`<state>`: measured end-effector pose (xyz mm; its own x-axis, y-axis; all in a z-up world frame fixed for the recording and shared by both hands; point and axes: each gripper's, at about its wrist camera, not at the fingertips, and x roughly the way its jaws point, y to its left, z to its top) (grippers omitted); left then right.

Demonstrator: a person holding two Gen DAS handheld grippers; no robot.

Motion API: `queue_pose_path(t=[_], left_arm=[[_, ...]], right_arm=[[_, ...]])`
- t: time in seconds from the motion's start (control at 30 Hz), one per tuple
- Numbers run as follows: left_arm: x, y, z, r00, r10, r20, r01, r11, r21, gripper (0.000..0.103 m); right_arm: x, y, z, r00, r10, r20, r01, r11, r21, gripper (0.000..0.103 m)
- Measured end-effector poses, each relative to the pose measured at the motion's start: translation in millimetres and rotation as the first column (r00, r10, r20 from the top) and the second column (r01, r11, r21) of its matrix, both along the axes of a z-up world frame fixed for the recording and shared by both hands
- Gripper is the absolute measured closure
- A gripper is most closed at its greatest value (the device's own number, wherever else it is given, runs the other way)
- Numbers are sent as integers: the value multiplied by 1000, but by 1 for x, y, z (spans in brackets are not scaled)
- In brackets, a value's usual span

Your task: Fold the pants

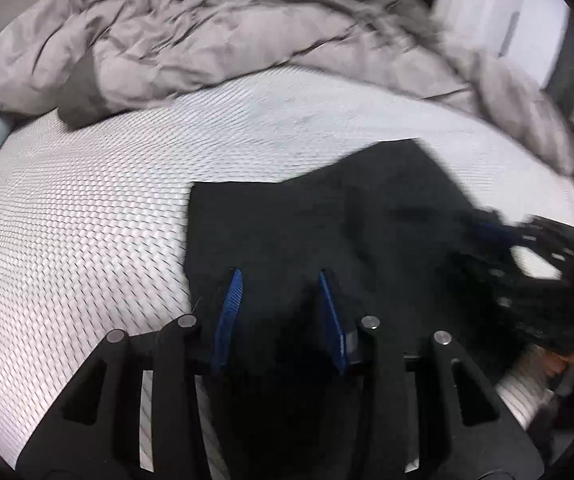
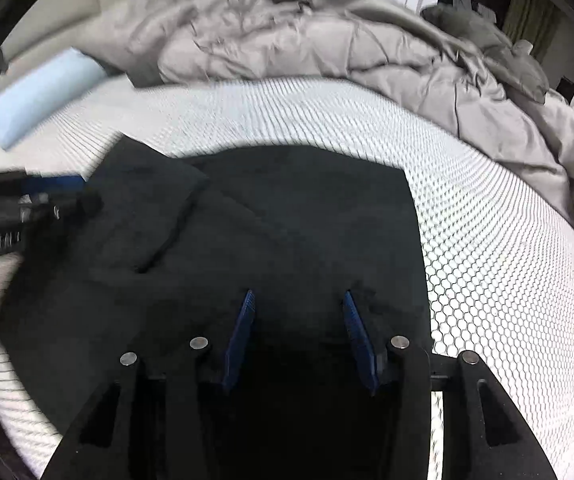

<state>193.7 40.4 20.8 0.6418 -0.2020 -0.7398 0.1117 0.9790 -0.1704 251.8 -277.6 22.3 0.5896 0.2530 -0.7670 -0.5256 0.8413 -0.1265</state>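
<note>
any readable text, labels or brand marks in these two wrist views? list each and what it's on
Nothing can be read in either view.
Left gripper: a strip of white lettering on its body in the right wrist view, too blurred to read.
Black pants, honeycomb-pattern mattress cover, grey duvet, pale blue pillow: no text visible.

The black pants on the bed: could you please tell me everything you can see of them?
The black pants are dark, matte, soft-looking cloth, lying flat on the white honeycomb-patterned mattress, with one layer folded over along a diagonal crease at the left. Their edges look straight. Both grippers hover over them with jaws apart; whether the pads touch the cloth cannot be told.
</note>
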Motion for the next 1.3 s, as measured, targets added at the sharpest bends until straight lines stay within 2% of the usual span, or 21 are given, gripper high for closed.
queue_pose_path(t=[0.07, 0.13, 0.2, 0.27, 0.33, 0.37, 0.4, 0.47, 0.5, 0.6, 0.63, 0.7, 0.77, 0.83, 0.9, 0.93, 1.0, 1.03, 1.1, 1.2, 1.3], left_arm=[[-14, -13, -6, 996, -83, -13, 83, 996, -9, 68], [-15, -26, -20, 993, -115, -39, 116, 992, 38, 68], [-17, -25, -29, 990, -138, -38, 140, 987, 75, 67], [-22, -18, -27, 989, -145, -33, 147, 987, 69, 67], [-29, -8, -24, 992, -125, -29, 127, 989, 80, 67], [-34, -6, -23, 996, -90, -20, 92, 988, 121, 67], [-38, -6, -26, 998, -62, -15, 63, 987, 149, 67], [-48, -5, -23, 999, -37, -14, 38, 990, 135, 67], [-53, -6, -19, 999, -51, -12, 52, 994, 96, 67], [-66, -18, -16, 987, -160, -6, 160, 987, 29, 66], [-69, -24, -20, 984, -175, -21, 176, 984, 41, 66], [-73, -30, -34, 981, -189, -49, 192, 977, 94, 66], [-81, -32, -36, 977, -214, -21, 215, 968, 130, 66], [-92, -27, -34, 975, -220, -15, 220, 963, 154, 64], [-100, -20, -31, 976, -216, -10, 214, 961, 174, 63], [-101, -15, -29, 975, -223, -6, 221, 963, 156, 60], [-104, 6, -26, 979, -205, -12, 205, 975, 84, 60], [-104, 20, -24, 984, -176, -12, 176, 984, 21, 59], [-100, 46, -25, 994, -108, -20, 105, 990, -96, 54], [-80, 75, -41, 995, -14, -103, -12, 968, -251, 54], [-67, 77, -55, 991, -10, -131, -29, 956, -291, 63]], right_arm=[[-14, 8, 7, 996, 79, -36, -74, 991, 114, 54], [-20, 27, 1, 984, 161, -78, -147, 976, 161, 54], [-17, 44, -17, 981, 166, -98, -158, 984, 85, 53], [-16, 42, -28, 987, 146, -71, -145, 989, 12, 52], [-12, 23, -25, 998, 65, -25, -67, 996, -63, 52], [-11, 16, -24, 999, 40, -12, -41, 996, -80, 54], [-11, 7, -22, 999, 39, -20, -40, 998, -52, 54], [-18, 1, -14, 999, 31, -11, -31, 1000, -1, 54], [-25, 5, -10, 999, 34, -5, -34, 999, 10, 54], [-45, 24, -5, 983, 183, -32, -180, 980, 91, 49], [-50, 35, -10, 972, 232, -47, -228, 970, 81, 42], [-48, 42, -30, 970, 236, -63, -235, 972, 13, 38], [-41, 29, -35, 975, 208, -77, -208, 978, 6, 38], [-40, 4, -27, 986, 160, -36, -162, 986, -35, 41], [-43, -22, -19, 989, 150, 1, -150, 989, -13, 44], [-44, -40, -14, 994, 111, 17, -111, 994, 12, 40], [-37, -75, -9, 999, 21, -33, -17, 995, 97, 32], [-30, -94, -8, 996, -4, -87, 21, 980, 196, 32], [-17, -118, -8, 986, -56, -159, 104, 944, 314, 32], [-3, -127, -18, 964, -31, -264, 143, 898, 416, 32], [14, -119, -33, 940, 17, -340, 148, 880, 452, 32]])
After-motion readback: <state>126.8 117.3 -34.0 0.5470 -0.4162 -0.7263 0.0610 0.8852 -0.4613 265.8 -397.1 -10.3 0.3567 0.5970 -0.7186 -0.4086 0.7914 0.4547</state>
